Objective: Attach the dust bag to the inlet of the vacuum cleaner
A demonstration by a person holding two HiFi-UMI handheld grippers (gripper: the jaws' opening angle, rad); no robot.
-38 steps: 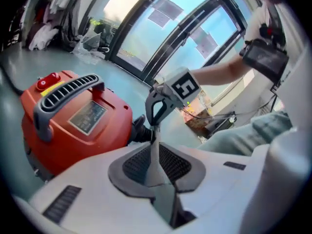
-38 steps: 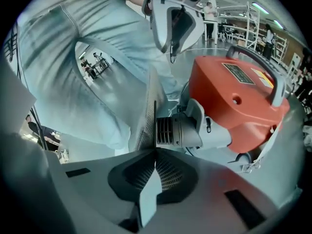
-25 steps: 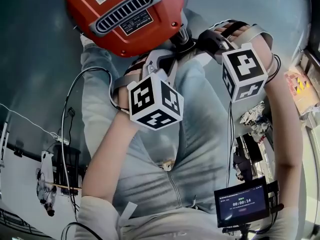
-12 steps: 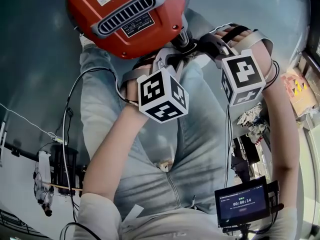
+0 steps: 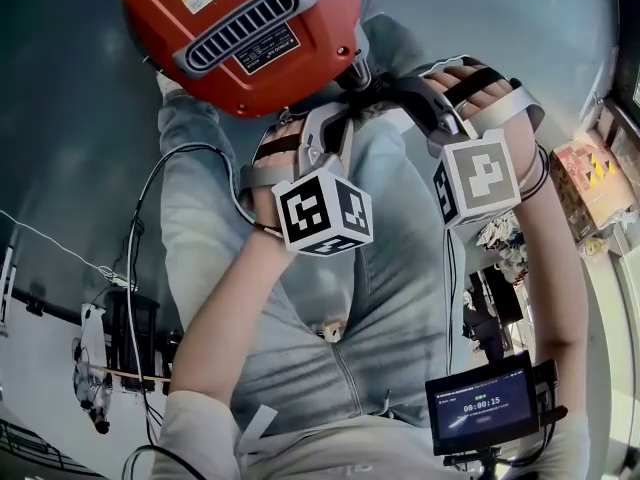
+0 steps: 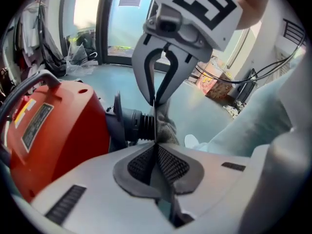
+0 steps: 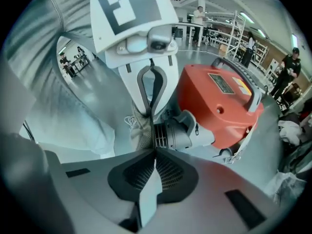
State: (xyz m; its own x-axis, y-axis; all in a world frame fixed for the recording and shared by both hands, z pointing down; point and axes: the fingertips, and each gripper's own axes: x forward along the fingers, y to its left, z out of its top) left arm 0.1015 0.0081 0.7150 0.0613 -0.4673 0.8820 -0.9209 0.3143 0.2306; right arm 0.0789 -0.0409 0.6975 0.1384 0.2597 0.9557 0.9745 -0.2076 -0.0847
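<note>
A red vacuum cleaner (image 5: 240,38) lies on the floor in front of the person's knees. Its ribbed dark inlet (image 6: 132,123) (image 7: 178,133) sticks out toward the grippers. A grey cloth dust bag (image 6: 166,126) (image 7: 140,130) hangs right beside the inlet; whether it touches, I cannot tell. My left gripper (image 6: 156,147) (image 5: 345,108) is shut on a thin edge of the bag. Facing it from the other side, my right gripper (image 7: 155,152) (image 5: 390,88) is shut on the same edge. The edge stretches straight between the two pairs of jaws.
The person's legs in jeans (image 5: 400,268) lie under both grippers. A cable (image 5: 140,218) loops over the floor at the left. A small monitor (image 5: 483,406) sits at the lower right. Boxes (image 5: 595,178) and clutter line the right side. People stand far off (image 7: 290,67).
Both grippers have tipped and shifted a little toward the vacuum's inlet; the left marker cube moved right in the head view. Both jaws stay shut on the bag's edge.
</note>
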